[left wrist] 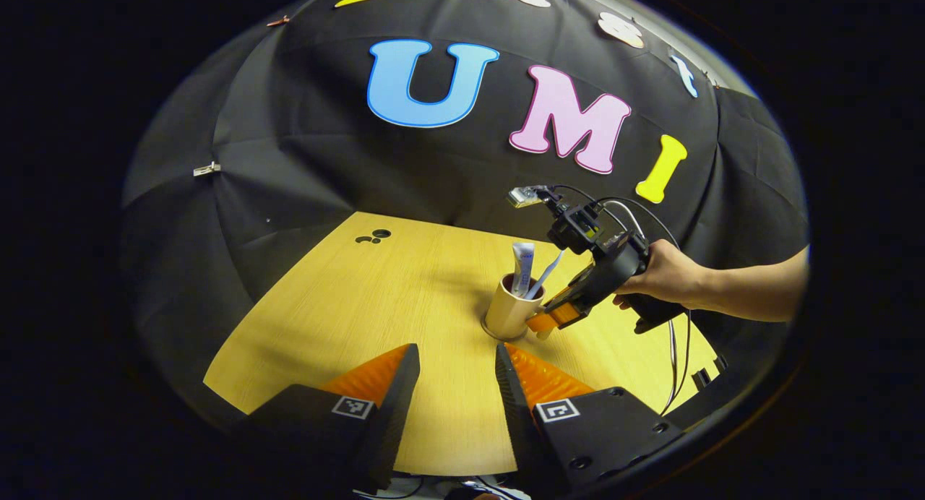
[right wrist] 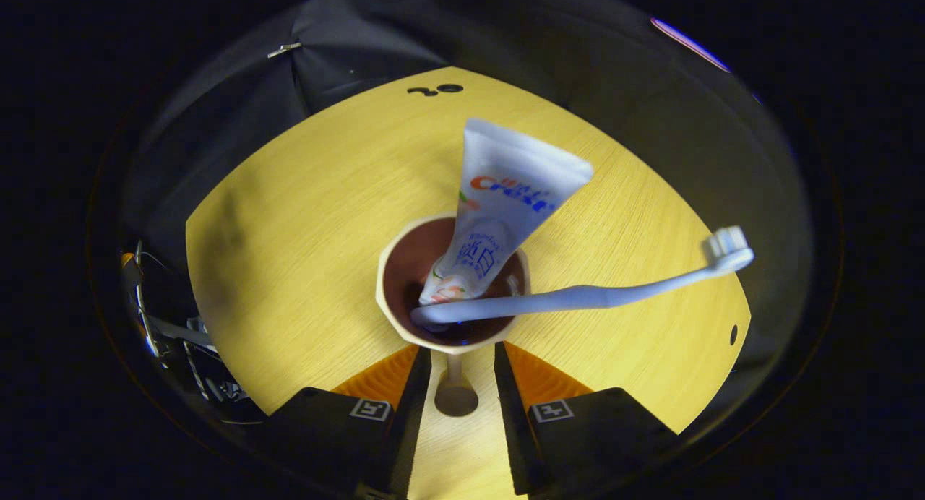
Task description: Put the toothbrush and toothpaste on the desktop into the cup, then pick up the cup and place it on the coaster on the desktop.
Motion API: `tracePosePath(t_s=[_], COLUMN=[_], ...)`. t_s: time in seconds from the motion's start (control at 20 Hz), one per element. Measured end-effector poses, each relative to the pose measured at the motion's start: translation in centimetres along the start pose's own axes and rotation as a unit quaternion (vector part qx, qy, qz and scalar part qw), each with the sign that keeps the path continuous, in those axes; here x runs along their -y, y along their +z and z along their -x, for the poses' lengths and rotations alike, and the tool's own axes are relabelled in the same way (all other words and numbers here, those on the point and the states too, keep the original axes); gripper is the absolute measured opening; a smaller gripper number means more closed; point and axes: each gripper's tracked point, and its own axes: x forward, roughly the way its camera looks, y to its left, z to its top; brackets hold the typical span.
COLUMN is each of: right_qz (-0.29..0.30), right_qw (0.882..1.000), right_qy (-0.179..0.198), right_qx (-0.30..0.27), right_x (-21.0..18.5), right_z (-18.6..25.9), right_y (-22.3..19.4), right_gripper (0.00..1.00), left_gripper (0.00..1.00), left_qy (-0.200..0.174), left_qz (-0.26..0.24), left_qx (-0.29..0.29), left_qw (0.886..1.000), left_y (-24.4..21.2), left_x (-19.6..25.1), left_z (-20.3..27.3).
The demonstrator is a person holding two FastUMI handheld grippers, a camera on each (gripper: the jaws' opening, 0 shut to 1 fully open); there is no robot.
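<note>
Toothpaste [right wrist: 498,211] and toothbrush [right wrist: 578,294] both stand inside the cup [right wrist: 394,305], so the loading half of the task looks done. The tube leans against the far rim with its crimped end up, and the brush lies across the near rim with its bristled head out to the side, well clear of the cup; both stick out because they are longer than the cup is deep.

In the left gripper view the cup [left wrist: 506,308] sits on the tabletop [left wrist: 361,305] on a thin dark ring at its base, which may be the coaster, though I cannot tell. The right hand-held gripper [left wrist: 545,319], carried by a hand [left wrist: 661,276], reaches it from the side at handle height. The right gripper view explains that approach: the cup's handle [right wrist: 455,384] lies in the gap between the two fingers [right wrist: 412,391]. The fingers sit close on either side of it, yet whether they press on it or only bracket it cannot be told here.

The left hand-held gripper [left wrist: 452,377] hangs back over bare tabletop, its fingers apart and gripping nothing, probably kept out of the way. Any lift should stay level, since the overhanging brush could tip out.
</note>
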Motion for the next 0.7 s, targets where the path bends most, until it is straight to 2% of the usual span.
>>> tracePosePath(t_s=[0.05, 0.2, 0.55, 0.7], right_qz=[-0.003, -0.007, -0.033, -0.035], right_qw=[1.0, 0.999, 0.99, 0.984], right_qy=[-0.001, -0.013, -0.032, -0.042], right_qx=[0.01, 0.046, 0.133, 0.169], right_x=[0.1, 0.6, 0.5, 0.0], right_z=[0.8, 3.8, 11.3, 14.5], right_y=[0.2, 0.8, 1.7, 1.5], right_gripper=[0.56, 0.69, 0.7, 0.76], left_gripper=[0.67, 0.67, 0.68, 0.68], left_qy=[-0.002, -0.011, -0.039, -0.058], left_qz=[-0.001, -0.004, -0.02, -0.032], left_qx=[0.003, 0.013, 0.035, 0.048], left_qw=[1.0, 1.0, 0.998, 0.997], left_y=[0.2, 1.3, 3.5, 4.6], left_x=[0.3, 1.3, 4.0, 5.7], left_z=[0.1, 0.5, 1.3, 2.0])
